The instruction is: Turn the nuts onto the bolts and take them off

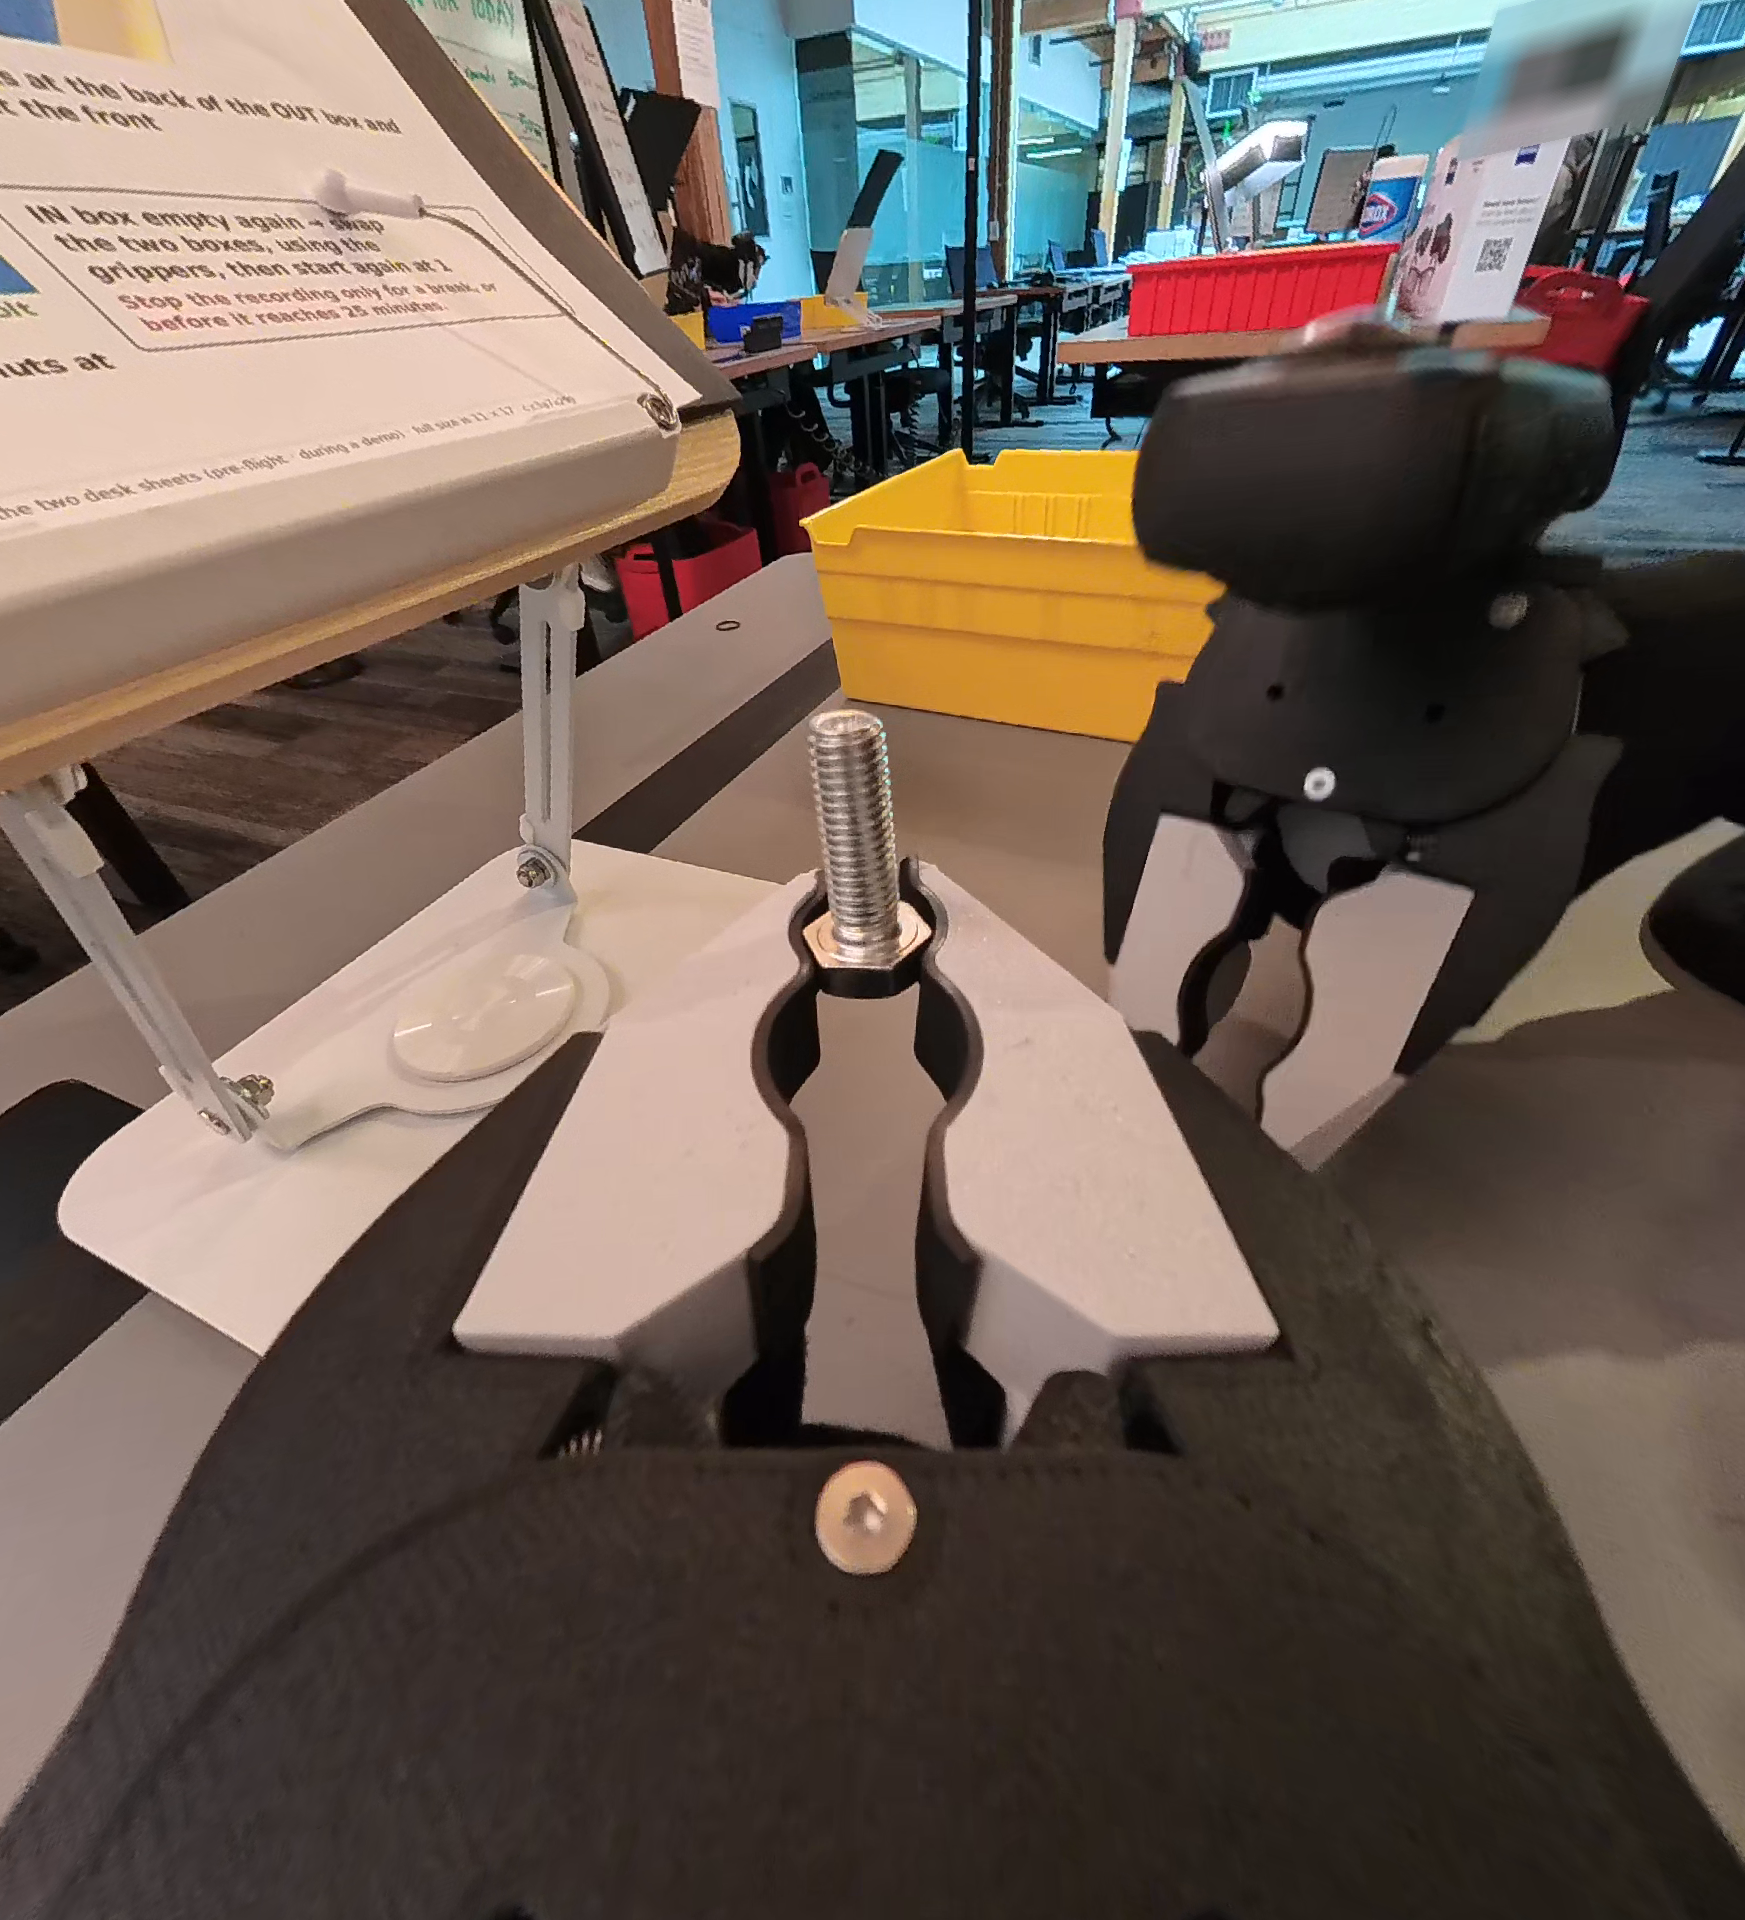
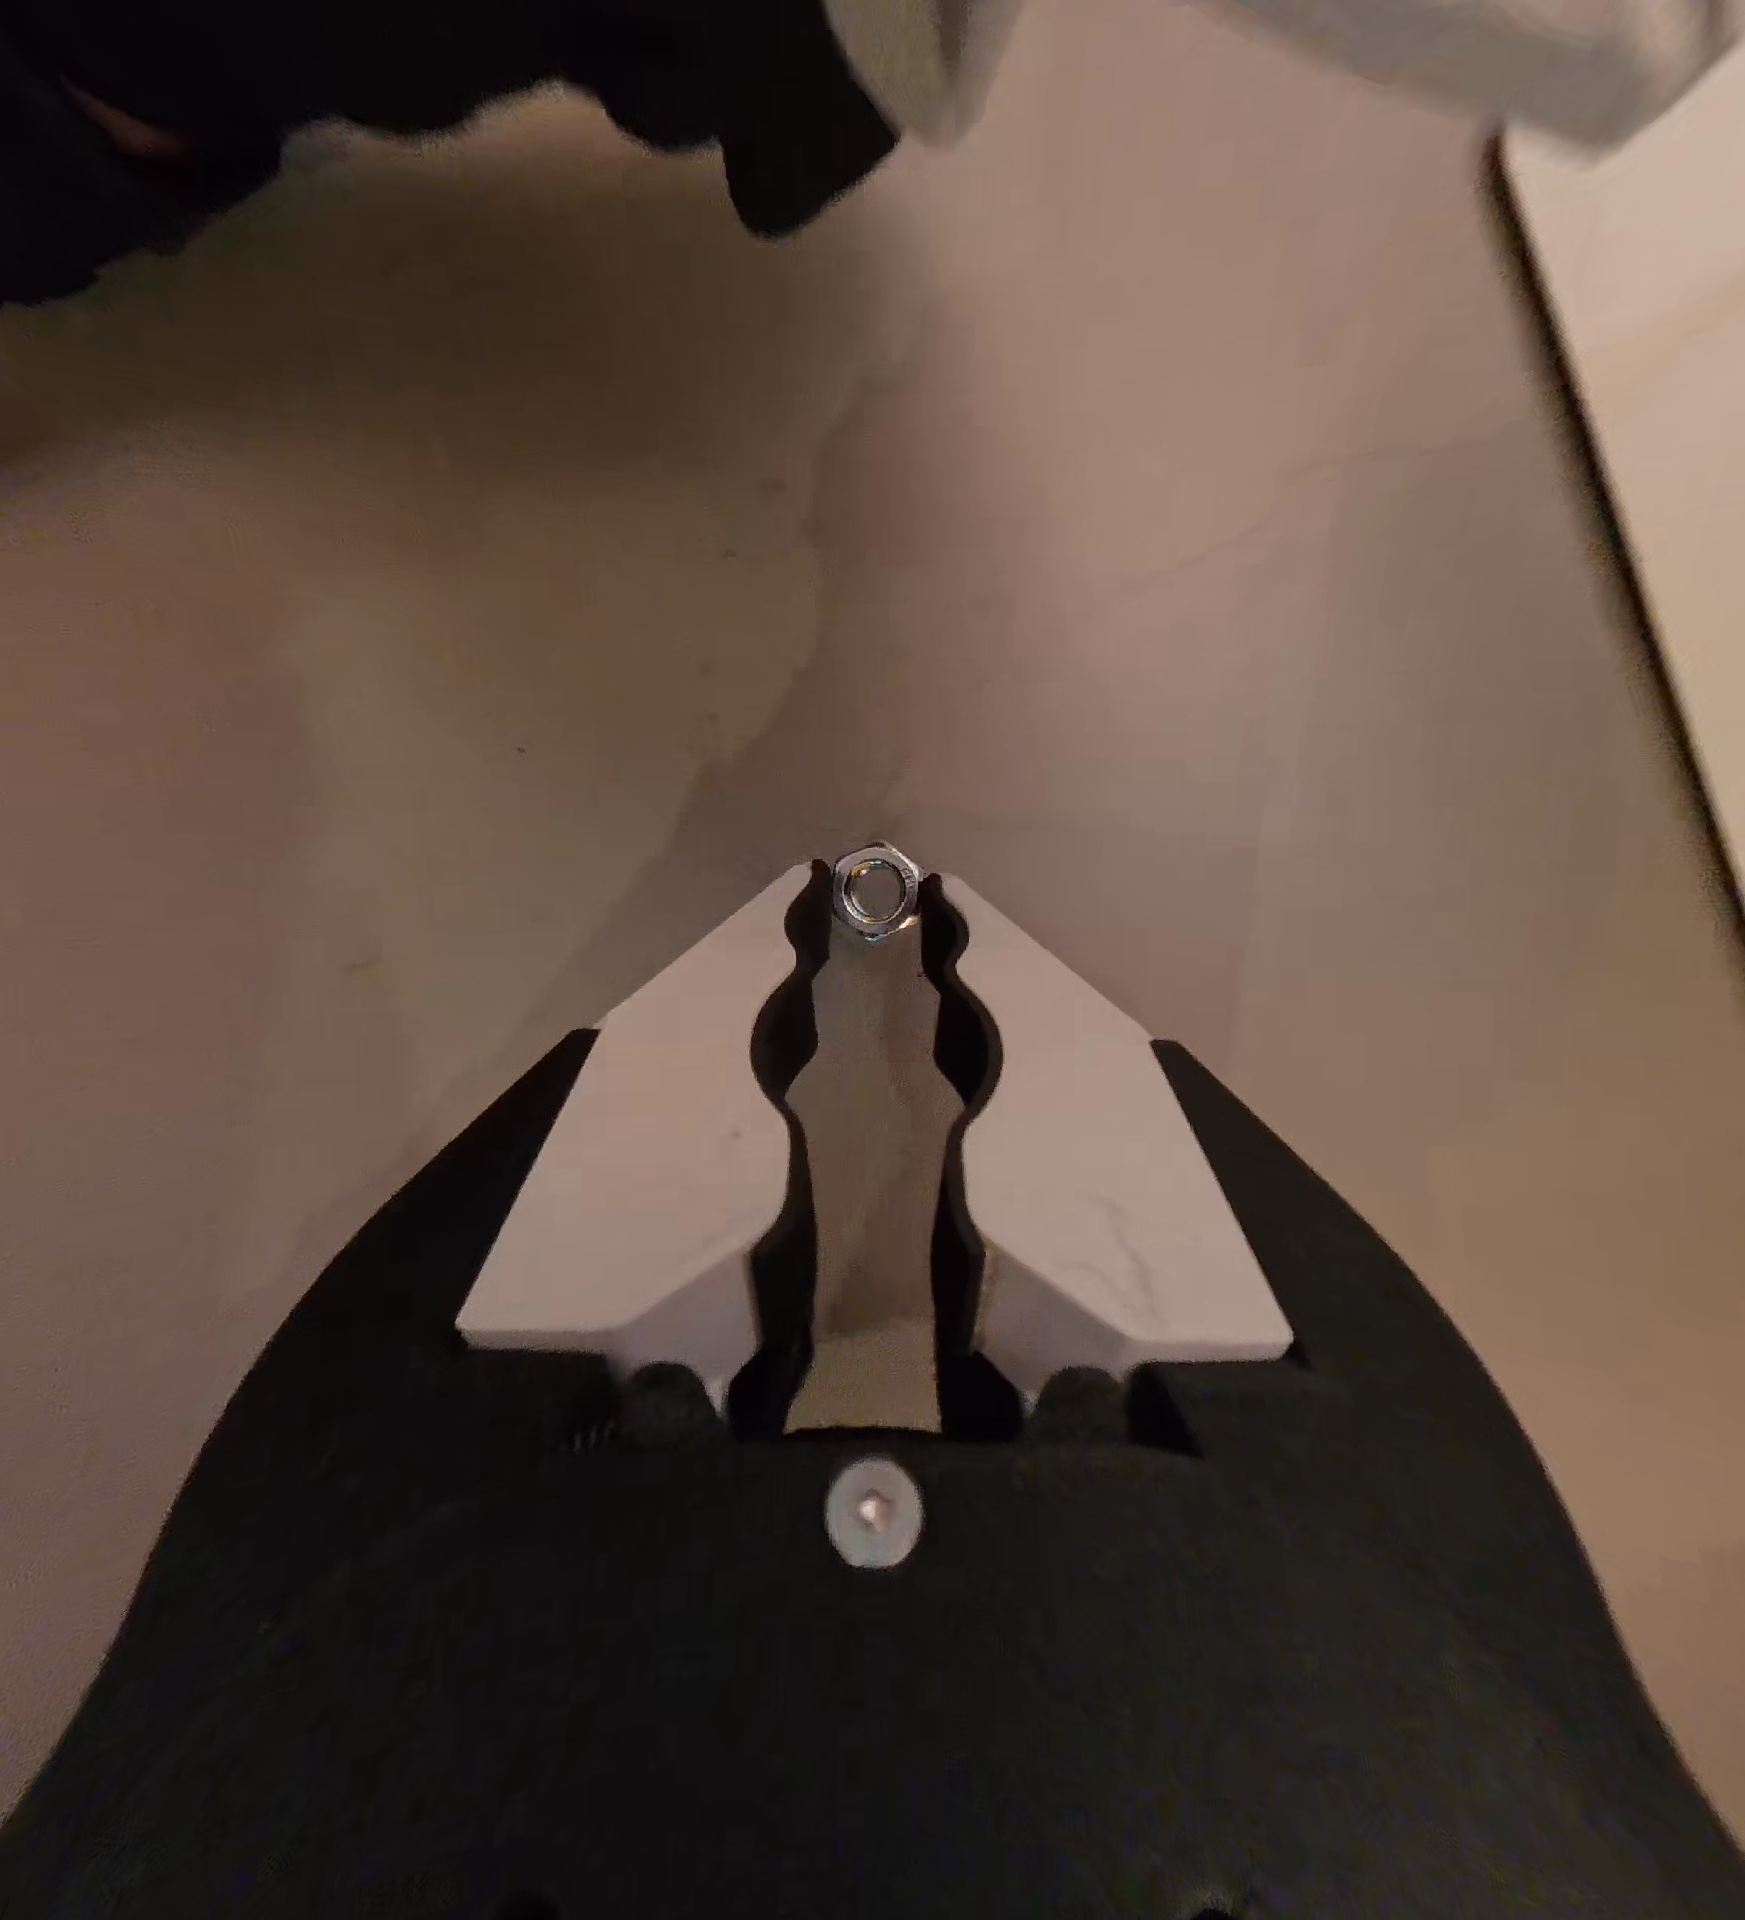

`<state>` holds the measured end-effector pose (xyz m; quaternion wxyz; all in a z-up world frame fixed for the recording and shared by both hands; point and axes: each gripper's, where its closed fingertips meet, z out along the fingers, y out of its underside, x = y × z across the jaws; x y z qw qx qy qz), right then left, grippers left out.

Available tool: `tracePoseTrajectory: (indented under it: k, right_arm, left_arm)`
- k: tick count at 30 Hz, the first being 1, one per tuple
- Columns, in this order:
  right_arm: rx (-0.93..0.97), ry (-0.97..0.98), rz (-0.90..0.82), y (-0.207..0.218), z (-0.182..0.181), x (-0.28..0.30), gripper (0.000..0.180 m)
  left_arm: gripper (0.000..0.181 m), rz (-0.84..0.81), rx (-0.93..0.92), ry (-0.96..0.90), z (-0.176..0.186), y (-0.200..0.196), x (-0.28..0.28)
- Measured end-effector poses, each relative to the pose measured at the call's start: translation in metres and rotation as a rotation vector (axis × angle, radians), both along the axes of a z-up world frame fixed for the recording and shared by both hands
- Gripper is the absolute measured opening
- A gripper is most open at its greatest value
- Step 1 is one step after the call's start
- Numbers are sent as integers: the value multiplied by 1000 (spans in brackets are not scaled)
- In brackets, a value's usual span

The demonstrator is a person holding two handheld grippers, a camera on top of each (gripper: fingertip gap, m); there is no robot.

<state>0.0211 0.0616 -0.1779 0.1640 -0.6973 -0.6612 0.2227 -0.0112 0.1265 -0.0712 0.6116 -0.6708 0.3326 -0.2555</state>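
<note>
Left wrist view has the left gripper (image 1: 860,940) pinching a bolt (image 1: 852,831) by its hex head at the very fingertips, the threaded shank standing upright and free above the white fingers (image 1: 681,1132), nothing yet on the threads. Off to the right and a little beyond, the right gripper (image 1: 1263,1060) hangs with its tips pointing down toward the grey table (image 1: 1626,1299), near the bolt but clearly apart from it. Right wrist view shows that gripper closed on a small silver hex nut (image 2: 873,896), held edge-on between the tips so its bore faces the camera. By my reading the next move turns on bringing the nut's bore above the shank's tip and lining it with that vertical axis; a tilt would likely cross the threads. The bolt is bright zinc-coloured steel with clean, even threads; the nut matches it in finish. Farther out stand a white document stand (image 1: 328,1049) and a yellow bin (image 1: 993,592).
</note>
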Motion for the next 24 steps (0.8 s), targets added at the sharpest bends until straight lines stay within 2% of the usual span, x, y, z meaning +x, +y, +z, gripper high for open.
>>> tracePoseTrajectory:
  k: [9, 12, 17, 24]
  right_arm:
    - [88, 208, 97, 19, 113, 1, 15]
    - [116, 242, 150, 25, 140, -6, 15]
    - [134, 246, 244, 27, 156, -20, 15]
    - [121, 206, 304, 26, 148, -32, 15]
  left_arm:
    - [11, -47, -2, 18, -5, -5, 14]
    - [11, -68, -3, 23, -7, -8, 20]
    - [11, -97, -2, 33, -8, -12, 26]
    - [11, -109, -4, 35, -8, -14, 29]
